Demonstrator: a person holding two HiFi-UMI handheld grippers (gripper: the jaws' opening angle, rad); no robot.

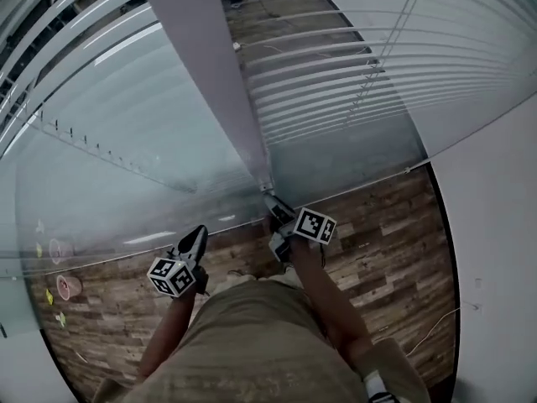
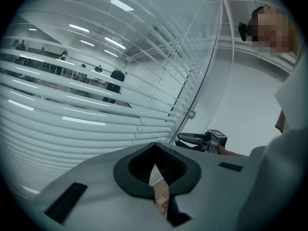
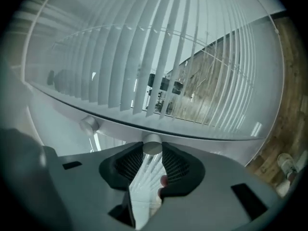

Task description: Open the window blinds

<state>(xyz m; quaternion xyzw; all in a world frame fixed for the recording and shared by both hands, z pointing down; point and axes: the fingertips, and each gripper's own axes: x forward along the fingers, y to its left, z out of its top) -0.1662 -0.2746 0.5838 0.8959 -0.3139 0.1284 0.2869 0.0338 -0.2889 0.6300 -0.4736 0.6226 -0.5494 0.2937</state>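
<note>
White slatted blinds (image 1: 352, 82) hang behind glass on both sides of a white pillar (image 1: 210, 74); their slats stand partly apart (image 3: 168, 71). My right gripper (image 1: 273, 201) reaches to the foot of the pillar. In the right gripper view its jaws (image 3: 152, 150) are shut on the round end of the blind wand (image 3: 152, 146). A second round knob (image 3: 89, 124) hangs just beside it, also visible in the left gripper view (image 2: 191, 114) above the right gripper (image 2: 185, 139). My left gripper (image 1: 198, 235) is held lower left, shut and empty (image 2: 155, 148).
Wood plank floor (image 1: 386, 242) runs under the glass. A white wall (image 1: 495, 225) bounds the right side. Small cups (image 1: 67, 285) sit on the floor behind the left pane. The person's legs in khaki shorts (image 1: 252, 342) fill the bottom.
</note>
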